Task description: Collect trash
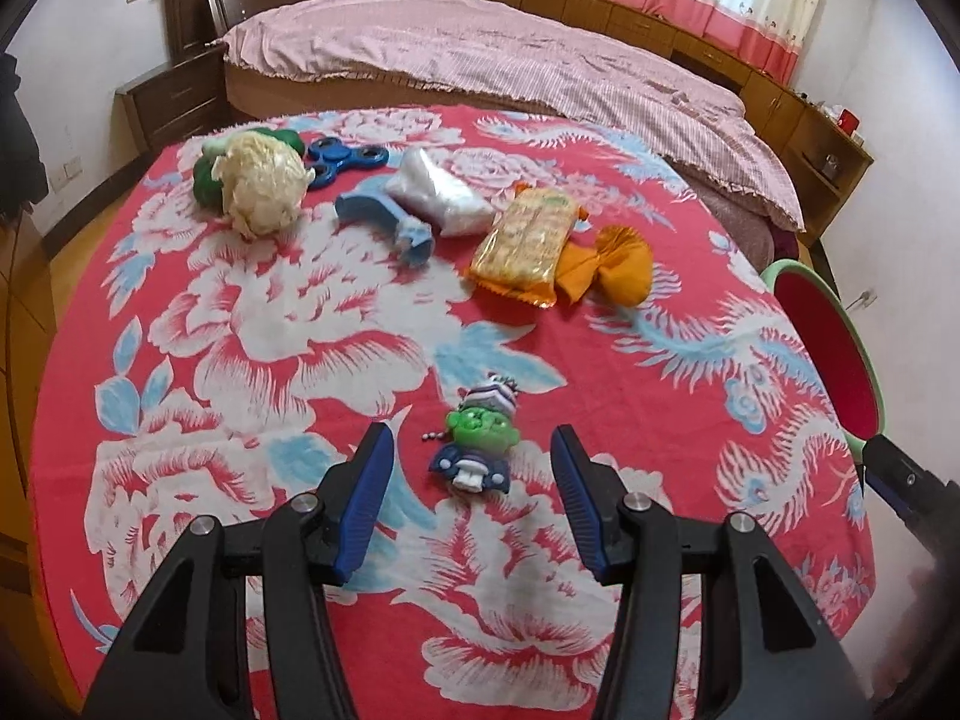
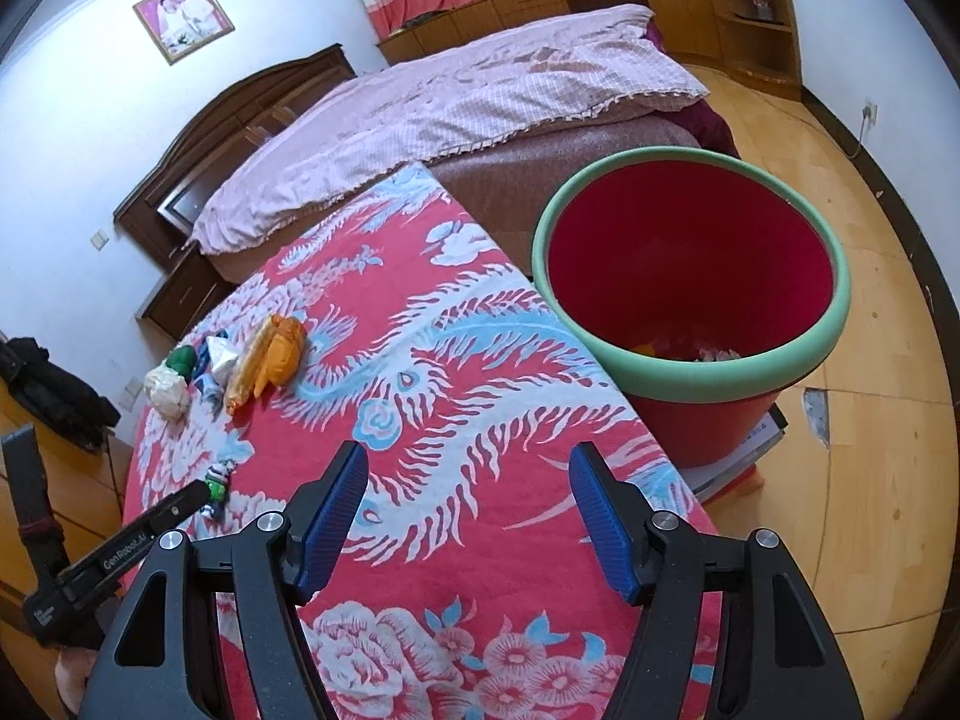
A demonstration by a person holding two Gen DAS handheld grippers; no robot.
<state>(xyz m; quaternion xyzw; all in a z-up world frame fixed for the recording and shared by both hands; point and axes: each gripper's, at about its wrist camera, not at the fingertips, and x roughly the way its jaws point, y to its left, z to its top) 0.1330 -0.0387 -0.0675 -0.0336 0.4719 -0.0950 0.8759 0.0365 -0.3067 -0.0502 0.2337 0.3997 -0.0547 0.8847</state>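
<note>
My left gripper (image 1: pixel 473 441) is open and empty, its jaws on either side of a small green-faced doll keychain (image 1: pixel 480 435) lying on the red floral cloth (image 1: pixel 300 360). Farther back lie a crumpled white paper ball (image 1: pixel 261 183), a white plastic bag (image 1: pixel 441 195), an orange snack wrapper (image 1: pixel 528 240) and an orange crumpled wrapper (image 1: pixel 618 267). My right gripper (image 2: pixel 468 474) is open and empty above the cloth, left of the red bin with a green rim (image 2: pixel 690 282). The bin holds some scraps at its bottom.
A blue fidget spinner (image 1: pixel 345 159), a blue plastic piece (image 1: pixel 390 222) and a green toy (image 1: pixel 207 177) also lie on the cloth. A bed with pink bedding (image 1: pixel 510 60) stands behind the table. The bin's rim (image 1: pixel 840 324) shows at the table's right edge. Wooden floor (image 2: pixel 870 360) surrounds the bin.
</note>
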